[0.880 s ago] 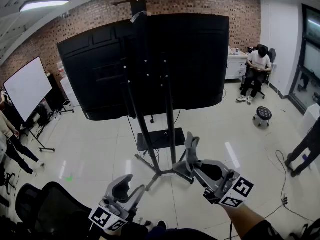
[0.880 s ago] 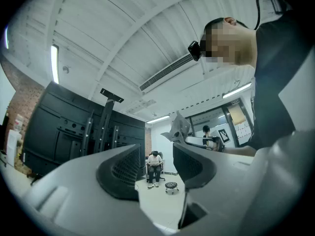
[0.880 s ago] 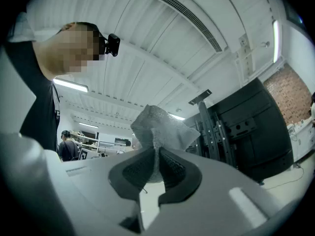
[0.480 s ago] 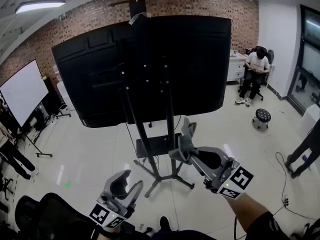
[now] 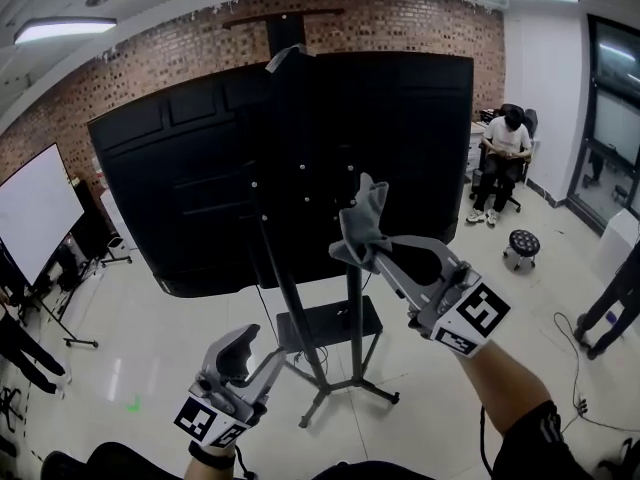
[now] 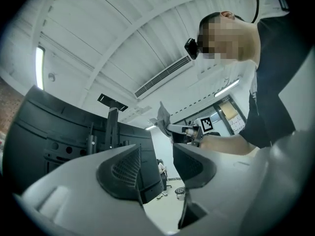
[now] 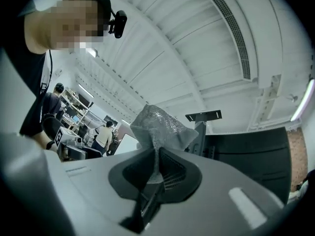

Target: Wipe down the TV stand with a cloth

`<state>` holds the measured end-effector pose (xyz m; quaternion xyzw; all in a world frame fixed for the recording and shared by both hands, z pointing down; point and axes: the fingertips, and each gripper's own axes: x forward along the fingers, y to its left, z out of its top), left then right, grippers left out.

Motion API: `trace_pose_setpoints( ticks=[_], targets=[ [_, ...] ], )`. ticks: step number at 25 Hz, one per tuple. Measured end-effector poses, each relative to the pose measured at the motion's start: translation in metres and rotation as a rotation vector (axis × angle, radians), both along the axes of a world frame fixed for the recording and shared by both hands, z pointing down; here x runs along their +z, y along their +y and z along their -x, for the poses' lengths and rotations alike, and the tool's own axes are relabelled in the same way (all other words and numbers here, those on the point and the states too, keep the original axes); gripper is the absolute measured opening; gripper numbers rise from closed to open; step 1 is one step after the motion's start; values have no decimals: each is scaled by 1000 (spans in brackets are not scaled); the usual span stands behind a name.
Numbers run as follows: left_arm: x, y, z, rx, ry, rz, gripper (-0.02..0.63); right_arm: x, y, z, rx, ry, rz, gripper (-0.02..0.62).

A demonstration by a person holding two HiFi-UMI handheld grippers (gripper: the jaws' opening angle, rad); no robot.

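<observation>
The black TV stand (image 5: 300, 298) rises on two slanted posts from a small shelf (image 5: 325, 323) and legs on the floor, and carries a big black screen (image 5: 200, 188) seen from behind. A grey cloth (image 5: 362, 223) sticks up from my right gripper (image 5: 368, 253), which is shut on it and held up close to the right post. In the right gripper view the cloth (image 7: 160, 127) bunches above the closed jaws (image 7: 156, 168). Low at the left, my left gripper (image 5: 245, 353) hangs apart from the stand. Its jaws (image 6: 157, 166) show a narrow gap with nothing between them.
A person sits on a chair (image 5: 505, 158) at the back right, with a small round stool (image 5: 523, 243) nearby. Another person's legs (image 5: 610, 308) show at the right edge beside a floor cable (image 5: 575, 368). A whiteboard (image 5: 35, 213) stands at the left.
My right gripper has risen with the cloth, from near the stand's base to the height of the screen's lower part. The view has tilted upward. The left gripper has stayed low.
</observation>
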<state>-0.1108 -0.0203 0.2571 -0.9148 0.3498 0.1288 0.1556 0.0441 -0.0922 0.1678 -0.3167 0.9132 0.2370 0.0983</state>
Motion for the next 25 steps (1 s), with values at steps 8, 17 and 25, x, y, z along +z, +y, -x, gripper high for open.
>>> trace_pose_setpoints(
  ticks=[8, 17, 25],
  targets=[
    [-33, -55, 17, 46, -39, -64, 224, -63, -83, 35, 73, 57, -47, 25],
    [-65, -97, 11, 45, -47, -93, 224, -158, -171, 40, 208, 159, -137, 25],
    [-97, -133, -2, 10, -33, -126, 224, -238, -240, 66, 340, 307, -255, 26]
  ],
)
